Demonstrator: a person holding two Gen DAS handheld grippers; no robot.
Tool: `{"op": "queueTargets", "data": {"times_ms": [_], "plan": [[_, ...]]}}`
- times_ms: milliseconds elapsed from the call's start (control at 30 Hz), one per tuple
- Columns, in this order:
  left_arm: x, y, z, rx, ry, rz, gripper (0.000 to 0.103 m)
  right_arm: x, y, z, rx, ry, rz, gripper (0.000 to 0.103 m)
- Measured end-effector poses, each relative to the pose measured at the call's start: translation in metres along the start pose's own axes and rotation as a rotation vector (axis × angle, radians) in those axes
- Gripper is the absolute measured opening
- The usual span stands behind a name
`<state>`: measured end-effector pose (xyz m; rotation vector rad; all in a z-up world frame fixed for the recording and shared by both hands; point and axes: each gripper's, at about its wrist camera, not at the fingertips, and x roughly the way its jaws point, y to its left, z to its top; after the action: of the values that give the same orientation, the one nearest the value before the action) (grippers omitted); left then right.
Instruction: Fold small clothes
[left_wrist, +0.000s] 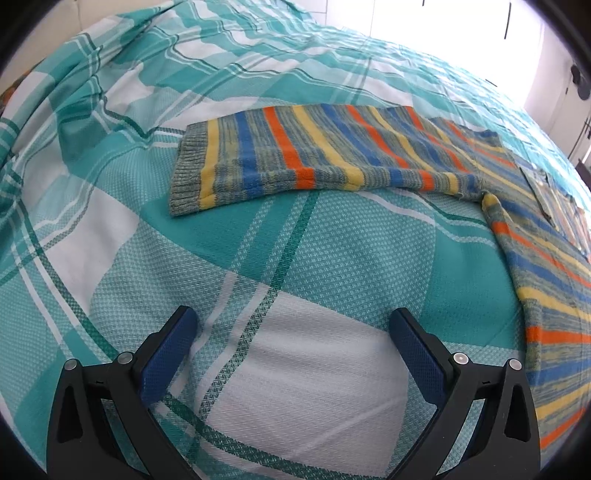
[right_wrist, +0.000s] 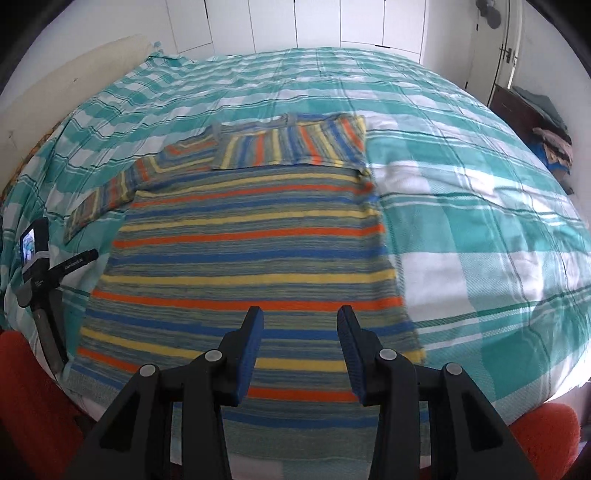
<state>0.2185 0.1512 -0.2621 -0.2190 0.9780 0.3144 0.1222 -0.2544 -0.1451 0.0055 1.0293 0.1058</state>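
A striped knit sweater (right_wrist: 251, 236) in blue, orange, yellow and grey lies flat on the bed. Its right sleeve (right_wrist: 291, 146) is folded across the chest; its left sleeve (right_wrist: 110, 192) stretches out to the left. My right gripper (right_wrist: 300, 317) hovers over the sweater's lower part, open, nothing between its pads. In the left wrist view the outstretched sleeve (left_wrist: 295, 155) lies ahead and the sweater's body (left_wrist: 554, 295) fills the right edge. My left gripper (left_wrist: 293, 317) stands wide open over bare bedspread, short of the sleeve. In the right wrist view the left gripper's camera (right_wrist: 33, 254) shows at the left edge.
The bed is covered by a teal and white plaid bedspread (right_wrist: 461, 206), rumpled at its far left. White cupboards (right_wrist: 314, 26) stand behind the bed. A dark chest with piled clothes (right_wrist: 546, 133) and a door are at the right. Red fabric (right_wrist: 29, 387) shows at the lower corners.
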Motion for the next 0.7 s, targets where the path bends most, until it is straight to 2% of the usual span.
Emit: {"op": "queueTargets", "data": {"times_ms": [433, 700], "plan": [[0.0, 0.0, 0.0, 0.0, 0.0, 0.001, 0.103, -0.002, 0.036, 0.011, -0.02, 0.058, -0.077, 0.042], [0.0, 0.001, 0.0, 0.0, 0.0, 0.002, 0.103, 0.008, 0.056, 0.007, -0.05, 0.092, -0.055, 0.042]]}}
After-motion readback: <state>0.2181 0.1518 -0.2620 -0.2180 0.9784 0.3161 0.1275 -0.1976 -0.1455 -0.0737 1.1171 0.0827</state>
